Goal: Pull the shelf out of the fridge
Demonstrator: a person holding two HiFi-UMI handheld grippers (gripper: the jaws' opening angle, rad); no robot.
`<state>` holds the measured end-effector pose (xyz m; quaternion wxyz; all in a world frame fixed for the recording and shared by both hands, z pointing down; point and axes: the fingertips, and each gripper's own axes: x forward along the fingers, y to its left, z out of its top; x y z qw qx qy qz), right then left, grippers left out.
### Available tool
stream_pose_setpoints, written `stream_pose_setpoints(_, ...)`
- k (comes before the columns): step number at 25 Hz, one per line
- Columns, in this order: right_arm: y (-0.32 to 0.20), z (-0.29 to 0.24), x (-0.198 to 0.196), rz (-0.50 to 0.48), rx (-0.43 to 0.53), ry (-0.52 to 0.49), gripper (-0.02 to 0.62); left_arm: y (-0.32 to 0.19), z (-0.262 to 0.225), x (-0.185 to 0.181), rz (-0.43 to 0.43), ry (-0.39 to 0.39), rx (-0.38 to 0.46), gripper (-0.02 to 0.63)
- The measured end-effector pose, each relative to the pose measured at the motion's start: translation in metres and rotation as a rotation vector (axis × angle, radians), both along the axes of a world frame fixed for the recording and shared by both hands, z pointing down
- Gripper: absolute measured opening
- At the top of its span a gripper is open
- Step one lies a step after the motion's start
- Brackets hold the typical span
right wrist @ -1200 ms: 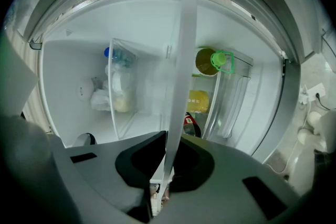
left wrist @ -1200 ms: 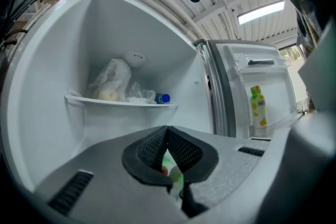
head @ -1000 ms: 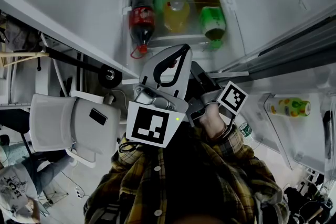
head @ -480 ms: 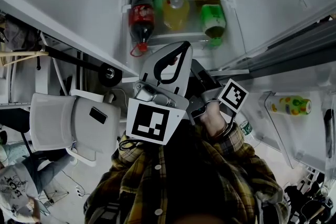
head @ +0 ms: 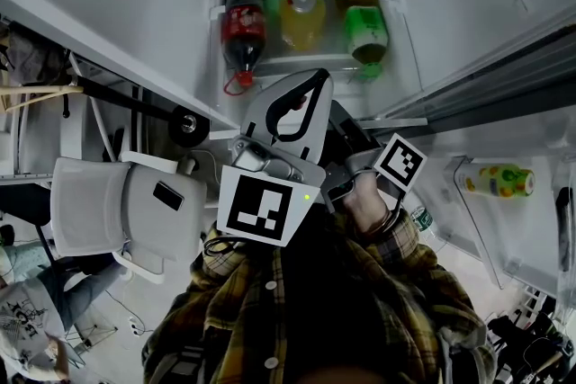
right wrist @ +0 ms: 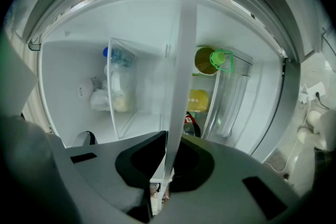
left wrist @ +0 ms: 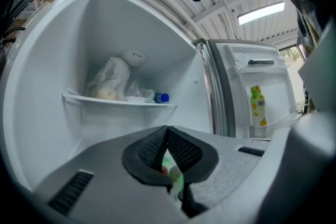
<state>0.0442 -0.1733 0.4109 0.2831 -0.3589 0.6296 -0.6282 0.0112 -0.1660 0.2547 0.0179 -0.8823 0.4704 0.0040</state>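
In the right gripper view the fridge shelf (right wrist: 182, 60) shows edge-on as a pale, thin strip running from the top of the view down between the jaws. My right gripper (right wrist: 167, 165) is shut on that edge. In the head view only its marker cube (head: 399, 165) and the hand holding it show, below the open fridge; its jaws are hidden behind the left gripper. My left gripper (head: 310, 85) points up toward the fridge. Its pads (left wrist: 181, 152) meet with nothing between them.
Inside the fridge lie a cola bottle (head: 243, 40), a yellow bottle (head: 301, 22) and a green bottle (head: 364, 31). An upper shelf (left wrist: 118, 101) carries a bag and a blue-capped bottle. The door rack at right holds a yellow-labelled bottle (head: 495, 183). A white chair (head: 117, 216) stands left.
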Motion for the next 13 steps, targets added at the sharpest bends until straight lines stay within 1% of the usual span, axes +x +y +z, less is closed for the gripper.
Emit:
stream_pose_setpoints(7, 0.0001, -0.0001, -0.0005, -0.005, -0.002, 0.001, 0.026, -0.0021, 0.002, 0.0014, 0.014, 0.004, -0.009, 0.003)
stream_pose_setpoints(13, 0.0, -0.0006, -0.0005, -0.006, -0.001, -0.001, 0.026, -0.0045, -0.0013, -0.0014, 0.007, 0.006, -0.002, 0.003)
